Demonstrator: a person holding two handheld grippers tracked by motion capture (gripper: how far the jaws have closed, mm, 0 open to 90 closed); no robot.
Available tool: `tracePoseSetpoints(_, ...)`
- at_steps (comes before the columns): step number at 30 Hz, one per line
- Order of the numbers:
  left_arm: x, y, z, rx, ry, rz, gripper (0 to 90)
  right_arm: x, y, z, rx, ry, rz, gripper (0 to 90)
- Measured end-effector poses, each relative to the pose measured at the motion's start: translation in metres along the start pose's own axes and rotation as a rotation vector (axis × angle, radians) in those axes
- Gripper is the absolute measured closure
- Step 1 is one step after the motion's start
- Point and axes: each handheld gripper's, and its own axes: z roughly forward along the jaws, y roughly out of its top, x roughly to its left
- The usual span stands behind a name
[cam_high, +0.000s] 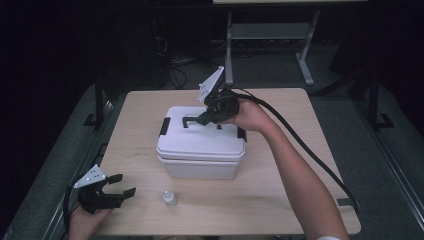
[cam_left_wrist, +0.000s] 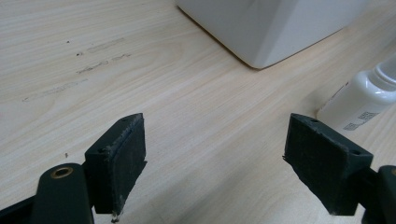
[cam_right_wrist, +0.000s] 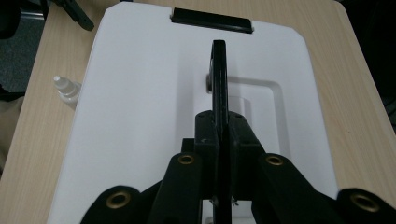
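Observation:
A white lidded box (cam_high: 200, 145) stands in the middle of the wooden table (cam_high: 280, 200). Its thin black handle (cam_right_wrist: 218, 79) is swung up on edge above the lid (cam_right_wrist: 140, 93). My right gripper (cam_right_wrist: 223, 135) is shut on that handle, and in the high view it (cam_high: 206, 119) comes in over the lid from the right. My left gripper (cam_high: 125, 185) rests low at the table's front left, open, with bare wood between its pads (cam_left_wrist: 123, 154). A small white dropper bottle (cam_high: 169, 199) stands just to its right, beside the right pad in the left gripper view (cam_left_wrist: 364, 98).
Black latches sit on the box's left (cam_high: 164, 126) and right (cam_high: 241, 133) ends, one seen along the far edge (cam_right_wrist: 212, 21). A corner of the box (cam_left_wrist: 266, 28) lies ahead of my left gripper. Desk legs and cables are on the floor beyond the table.

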Motion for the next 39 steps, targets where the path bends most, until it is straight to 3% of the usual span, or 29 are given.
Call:
tracePoseSetpoints(16,-0.003,0.001,0.002,0.008,-0.001,0.009,20.2,0.011,-0.005,-0.044,0.026,-0.040,-0.001,83.9)
tracePoseSetpoints(39,-0.005,0.002,0.005,0.023,0.001,0.016,20.2,0.024,-0.047,-0.079,0.028,-0.083,0.060,83.9)
